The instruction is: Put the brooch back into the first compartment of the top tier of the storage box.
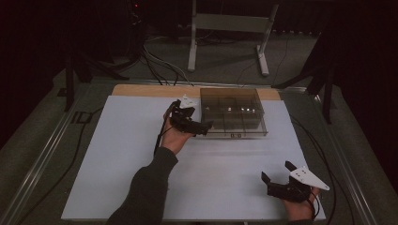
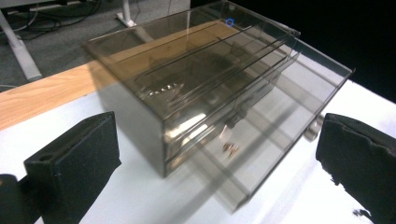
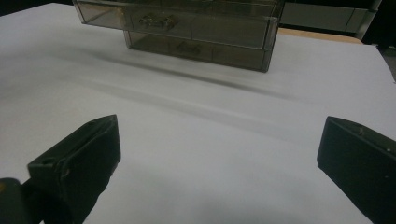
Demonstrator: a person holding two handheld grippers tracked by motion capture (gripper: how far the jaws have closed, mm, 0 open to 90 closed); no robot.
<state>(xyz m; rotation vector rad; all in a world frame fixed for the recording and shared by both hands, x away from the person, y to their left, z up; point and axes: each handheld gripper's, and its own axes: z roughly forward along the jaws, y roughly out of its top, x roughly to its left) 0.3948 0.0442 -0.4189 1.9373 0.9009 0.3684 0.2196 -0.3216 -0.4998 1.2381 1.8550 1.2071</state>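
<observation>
My left gripper at the smoky drawer box, my right gripper idle

High view: my left gripper (image 1: 199, 125) sits at the near left corner of one drawer box (image 1: 232, 112) on the far white mat (image 1: 141, 178); my right gripper (image 1: 278, 171) rests near right, spread, empty. Left gripper view: jaws wide apart, the box between them, one drawer (image 2: 261, 140) slid out. Right gripper view: jaws apart over bare mat, two stacked drawers ahead.

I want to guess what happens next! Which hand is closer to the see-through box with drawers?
The left. Its tool is open right beside the drawer box, whose drawer is pulled out. The right tool is open too, near the table's front edge.
</observation>
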